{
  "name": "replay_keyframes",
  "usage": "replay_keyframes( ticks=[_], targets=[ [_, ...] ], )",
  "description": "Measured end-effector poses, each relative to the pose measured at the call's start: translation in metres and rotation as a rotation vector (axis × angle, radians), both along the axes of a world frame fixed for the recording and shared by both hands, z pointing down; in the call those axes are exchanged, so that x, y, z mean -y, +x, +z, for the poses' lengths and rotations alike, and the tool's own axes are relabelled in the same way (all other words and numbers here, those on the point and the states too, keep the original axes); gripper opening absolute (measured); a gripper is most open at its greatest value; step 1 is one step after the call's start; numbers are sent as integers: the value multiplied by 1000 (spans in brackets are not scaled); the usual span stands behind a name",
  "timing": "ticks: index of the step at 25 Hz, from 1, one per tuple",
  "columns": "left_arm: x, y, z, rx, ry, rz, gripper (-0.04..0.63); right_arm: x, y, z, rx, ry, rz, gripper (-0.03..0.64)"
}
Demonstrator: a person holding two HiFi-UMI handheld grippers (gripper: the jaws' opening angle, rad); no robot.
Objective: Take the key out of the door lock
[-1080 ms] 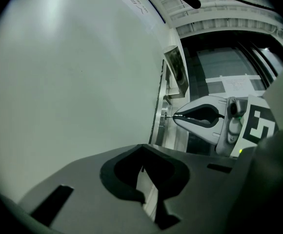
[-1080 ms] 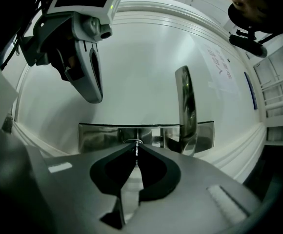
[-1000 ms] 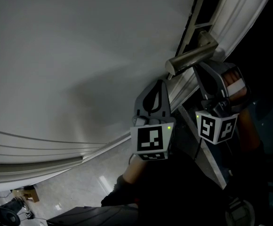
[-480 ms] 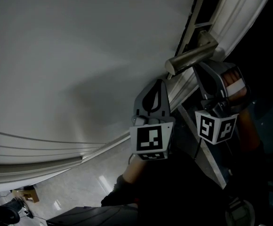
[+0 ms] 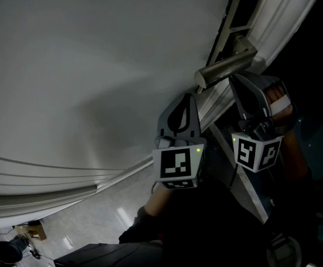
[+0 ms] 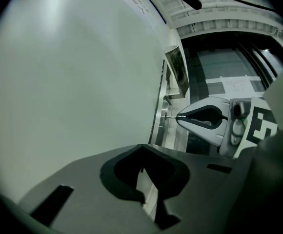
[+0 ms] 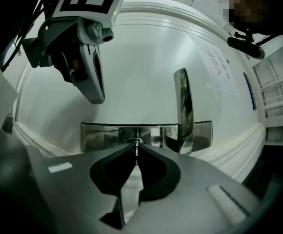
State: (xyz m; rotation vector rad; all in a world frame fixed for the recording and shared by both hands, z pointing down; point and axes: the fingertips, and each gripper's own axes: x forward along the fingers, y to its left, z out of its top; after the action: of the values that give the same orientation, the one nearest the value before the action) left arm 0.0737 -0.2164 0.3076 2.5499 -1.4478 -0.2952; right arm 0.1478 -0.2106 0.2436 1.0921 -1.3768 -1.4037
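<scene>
- The right gripper [image 7: 136, 149] is pinching the key [image 6: 171, 117], which is sitting in the lock plate [image 7: 102, 136] just beside the handle [image 5: 224, 67]; I judge the grasp made and the pull not yet begun.
- The left gripper [image 6: 142, 147] is hanging near the door [image 5: 94, 65], its jaws pressed together on nothing.
- Next, the key probably needs drawing straight out, without tilting.
- Compared with a second ago, the right gripper's marker cube is turning slightly; everything else looks unchanged.
</scene>
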Motion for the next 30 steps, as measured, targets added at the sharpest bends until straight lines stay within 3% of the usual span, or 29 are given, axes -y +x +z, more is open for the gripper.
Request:
replay_keyframes(
  ticks=[30],
  targets=[
    [-7, 9, -4, 7, 11, 25, 0, -1, -1, -1, -3, -1, 6, 12]
  ],
)
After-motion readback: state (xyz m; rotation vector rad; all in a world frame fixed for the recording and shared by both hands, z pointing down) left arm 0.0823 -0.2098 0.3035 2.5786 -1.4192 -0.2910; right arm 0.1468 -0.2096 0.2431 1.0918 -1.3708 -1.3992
